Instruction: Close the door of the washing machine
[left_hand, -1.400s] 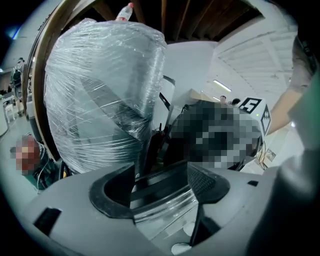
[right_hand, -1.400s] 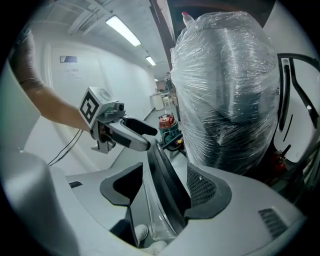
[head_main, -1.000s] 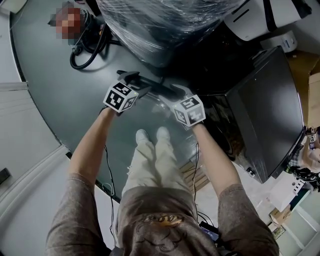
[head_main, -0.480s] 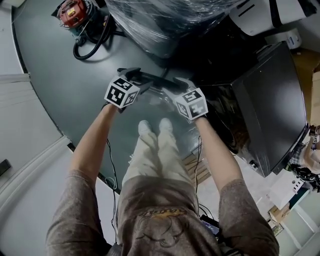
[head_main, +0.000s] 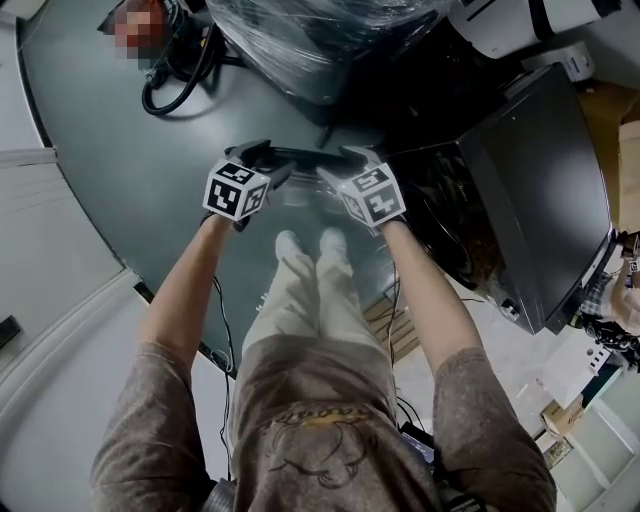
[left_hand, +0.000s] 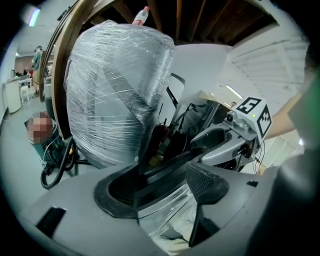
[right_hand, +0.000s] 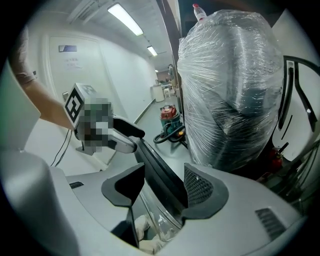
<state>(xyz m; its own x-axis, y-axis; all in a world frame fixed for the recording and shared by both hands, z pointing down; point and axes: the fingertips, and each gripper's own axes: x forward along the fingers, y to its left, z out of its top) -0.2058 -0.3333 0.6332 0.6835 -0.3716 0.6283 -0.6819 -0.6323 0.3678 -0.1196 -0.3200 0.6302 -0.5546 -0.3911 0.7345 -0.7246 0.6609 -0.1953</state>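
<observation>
Dark door rim (right_hand: 152, 160) is straddled by the parted jaws of left gripper (left_hand: 162, 187) and right gripper (right_hand: 162, 190); unclamped, it could be lost mid-swing and slammed shut.

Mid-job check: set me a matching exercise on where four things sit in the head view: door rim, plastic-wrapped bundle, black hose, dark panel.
Things:
1. door rim
2. plastic-wrapped bundle
3. black hose
4. dark panel

Places in the head view:
A. top left
B. right side
C. middle, just above the shoes
D. top centre

Pairs: 1-C, 2-D, 3-A, 4-B.
</observation>
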